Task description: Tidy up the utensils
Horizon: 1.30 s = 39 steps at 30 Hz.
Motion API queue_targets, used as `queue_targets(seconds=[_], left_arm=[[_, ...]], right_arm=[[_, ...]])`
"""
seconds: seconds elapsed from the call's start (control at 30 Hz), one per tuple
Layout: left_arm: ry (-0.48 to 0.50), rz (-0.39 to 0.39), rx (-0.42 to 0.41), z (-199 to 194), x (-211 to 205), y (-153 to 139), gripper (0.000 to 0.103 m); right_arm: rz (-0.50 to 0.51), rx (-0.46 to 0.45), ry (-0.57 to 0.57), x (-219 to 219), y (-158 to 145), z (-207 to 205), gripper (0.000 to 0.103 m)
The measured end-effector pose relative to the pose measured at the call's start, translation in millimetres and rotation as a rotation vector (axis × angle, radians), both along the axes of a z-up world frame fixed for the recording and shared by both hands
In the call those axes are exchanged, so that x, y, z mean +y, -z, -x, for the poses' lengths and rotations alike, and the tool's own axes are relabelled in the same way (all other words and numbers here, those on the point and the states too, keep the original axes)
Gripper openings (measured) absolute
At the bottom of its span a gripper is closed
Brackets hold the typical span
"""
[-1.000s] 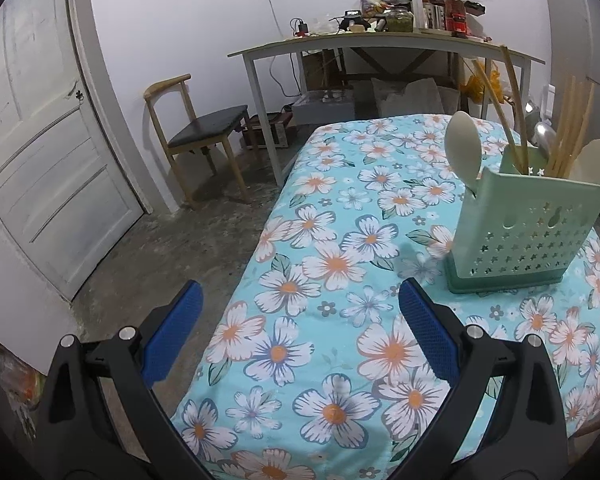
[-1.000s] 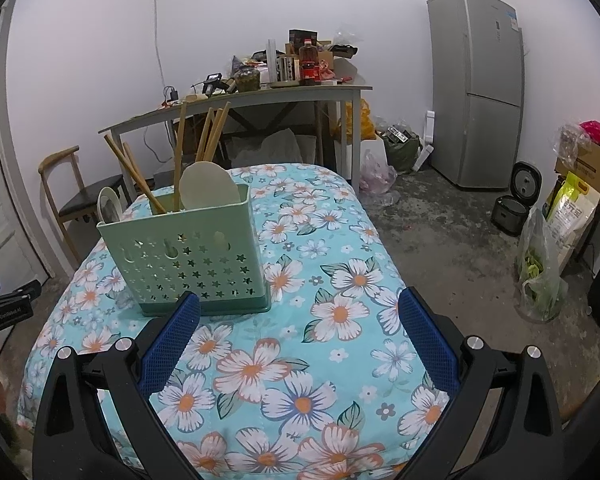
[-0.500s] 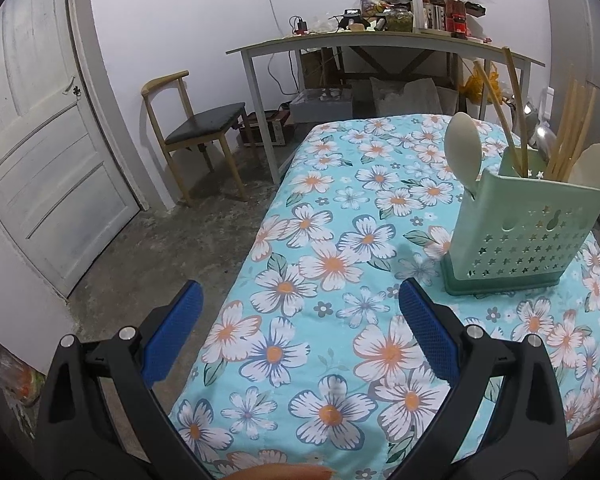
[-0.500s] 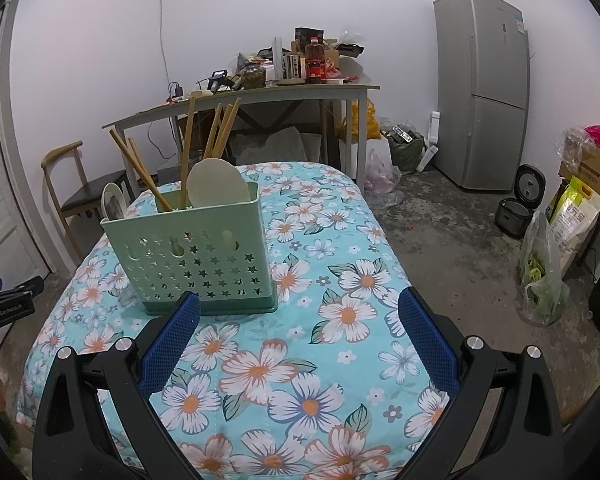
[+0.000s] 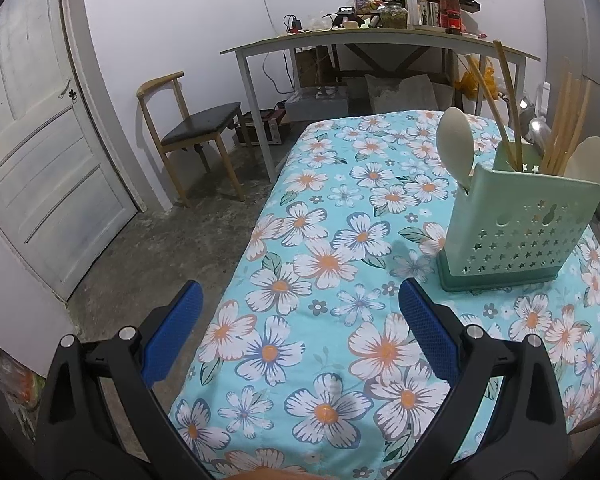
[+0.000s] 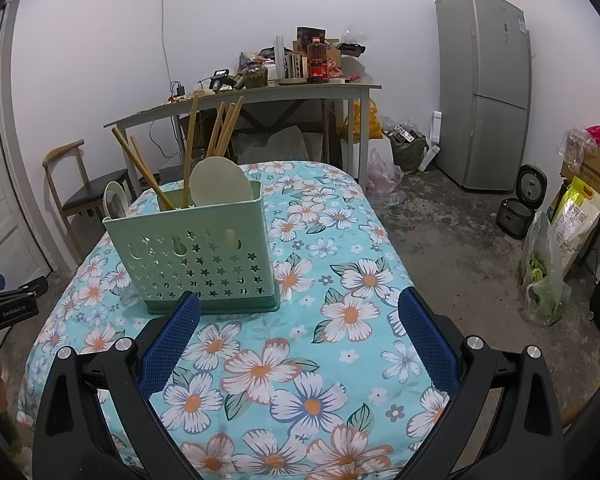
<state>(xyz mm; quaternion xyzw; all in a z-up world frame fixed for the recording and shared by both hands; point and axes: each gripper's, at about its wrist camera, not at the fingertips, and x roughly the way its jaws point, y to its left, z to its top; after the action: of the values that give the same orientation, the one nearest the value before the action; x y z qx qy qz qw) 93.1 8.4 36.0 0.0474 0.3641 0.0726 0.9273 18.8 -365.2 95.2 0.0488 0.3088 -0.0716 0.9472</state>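
Both claws hang over the near end of the flowered tabletop [image 5: 328,264], and neither has anything in it. The left claw [image 5: 300,320] is spread wide, its blue pads well apart, with bare cloth between them. The right claw [image 6: 298,326] is just as wide open. The pale green utensil caddy [image 6: 196,256] stands upright on the cloth, just beyond the right claw's left pad and off to the right of the left claw. In it stand wooden chopsticks [image 6: 220,124], a broad cream rice paddle [image 6: 218,184] and a pale spoon [image 5: 456,148] at the caddy's far-left corner. A wooden chair [image 5: 192,128] sits by the wall.
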Motion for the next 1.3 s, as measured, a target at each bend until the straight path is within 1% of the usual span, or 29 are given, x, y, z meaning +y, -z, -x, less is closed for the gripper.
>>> queue_targets(seconds=[1.3], left_arm=[[0.028,-0.007,0.022,0.5,-6.2,-2.0,0.095]], right_arm=[[0.003,-0.001,-0.005,1.5,-1.1,0.7,0.096]])
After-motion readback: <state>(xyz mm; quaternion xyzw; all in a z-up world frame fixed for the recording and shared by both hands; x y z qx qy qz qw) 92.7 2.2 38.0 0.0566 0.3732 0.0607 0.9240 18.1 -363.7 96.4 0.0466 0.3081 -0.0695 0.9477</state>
